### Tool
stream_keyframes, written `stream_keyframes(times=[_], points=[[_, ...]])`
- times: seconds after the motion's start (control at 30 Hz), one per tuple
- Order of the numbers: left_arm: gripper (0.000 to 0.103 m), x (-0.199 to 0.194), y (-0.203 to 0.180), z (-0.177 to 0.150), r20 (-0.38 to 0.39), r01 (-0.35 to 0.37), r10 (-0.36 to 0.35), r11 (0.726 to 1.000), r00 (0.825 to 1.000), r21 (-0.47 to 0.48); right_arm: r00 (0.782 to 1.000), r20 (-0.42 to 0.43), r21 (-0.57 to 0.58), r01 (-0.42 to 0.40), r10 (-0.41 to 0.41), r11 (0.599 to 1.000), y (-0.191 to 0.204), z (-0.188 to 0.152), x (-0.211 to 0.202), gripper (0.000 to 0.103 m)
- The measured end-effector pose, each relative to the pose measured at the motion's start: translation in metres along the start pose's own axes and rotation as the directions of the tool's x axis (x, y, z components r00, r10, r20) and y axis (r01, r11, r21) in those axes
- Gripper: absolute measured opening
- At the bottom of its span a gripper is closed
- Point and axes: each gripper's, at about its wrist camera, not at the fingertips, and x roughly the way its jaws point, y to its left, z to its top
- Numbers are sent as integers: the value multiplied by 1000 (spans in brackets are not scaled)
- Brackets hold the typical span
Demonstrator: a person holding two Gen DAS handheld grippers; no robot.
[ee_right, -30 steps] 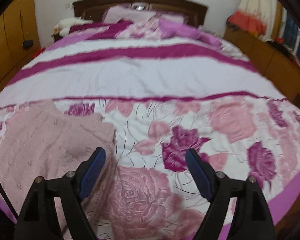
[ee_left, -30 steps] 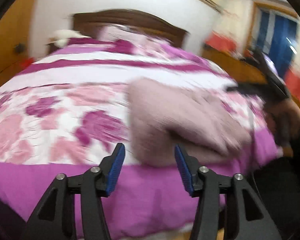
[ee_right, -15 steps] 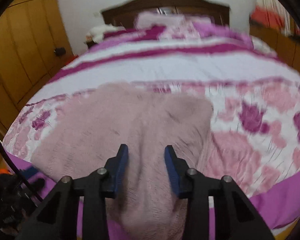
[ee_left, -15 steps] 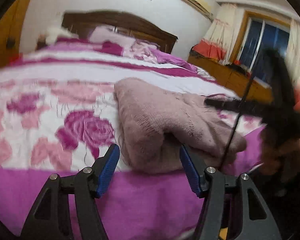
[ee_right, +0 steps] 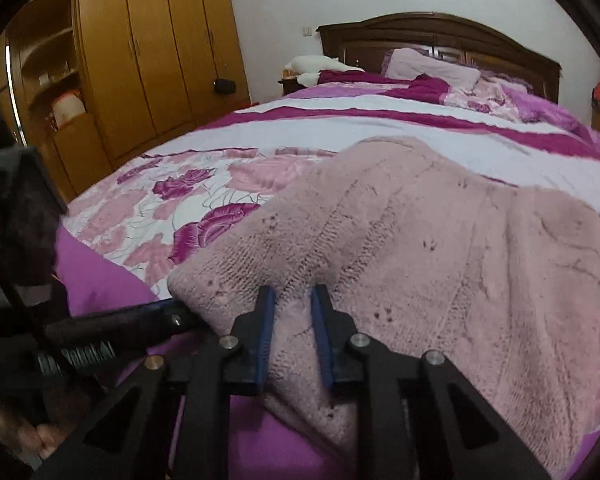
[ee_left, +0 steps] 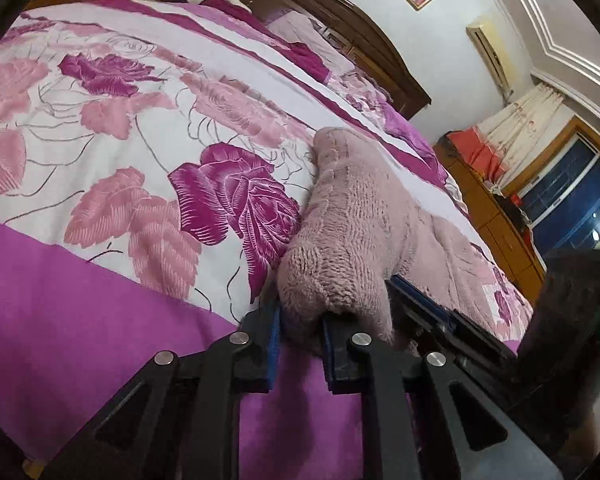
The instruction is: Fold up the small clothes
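Sweater: pink knit, on near edge of bed, no longer blurred.
Left gripper: jaws just closed, clamped on near-left corner; earlier apart.
Right gripper: jaws just narrowing, pinching near hem; earlier wide, over bedspread.

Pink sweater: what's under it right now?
The pink knit sweater lies on the floral bedspread, its near edge over the purple border, pinched by the left gripper and right gripper. Whatever lies beneath its middle is covered.
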Motion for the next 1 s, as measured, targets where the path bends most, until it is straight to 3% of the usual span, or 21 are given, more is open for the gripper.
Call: stream_keyframes(times=[0.1,0.27,0.37,0.4,0.5,0.6,0.73,0.87,0.93,0.97,1.0], points=[[0,-2,-3,-2,2,-13,13,1000,1000,18,1000,-17,12,3,-3,1000,-2,4,1,18],[0,-5,-7,-4,5,-12,12,999,1000,46,996,-27,1,85,-85,996,13,27,-11,18],[0,-7,-5,-6,1,-4,4,999,1000,39,977,40,-61,213,-211,975,29,51,-13,18],[0,-6,-4,-6,-1,-3,3,999,1000,37,975,30,-79,220,-219,972,33,58,-6,18],[0,-5,-2,-8,-14,-23,23,999,1000,33,976,-69,-85,202,-208,976,32,48,24,17],[0,-5,-1,-9,-15,-20,21,999,1000,35,983,-40,-20,177,-177,984,19,31,29,17],[0,-7,-5,-9,-7,-25,26,998,1000,56,988,-68,20,139,-137,990,9,35,26,15],[0,-21,-4,-10,-27,-42,42,999,999,-5,991,-32,32,133,-132,991,11,38,-6,21],[0,-36,-9,-11,-14,-101,101,995,995,-6,980,10,35,200,-200,979,7,32,-32,26],[0,-43,-18,-12,27,-175,173,983,984,54,974,24,28,225,-226,974,5,31,-40,26],[0,-50,-34,-13,110,-317,303,936,947,152,959,43,14,281,-281,960,4,26,-53,26]])
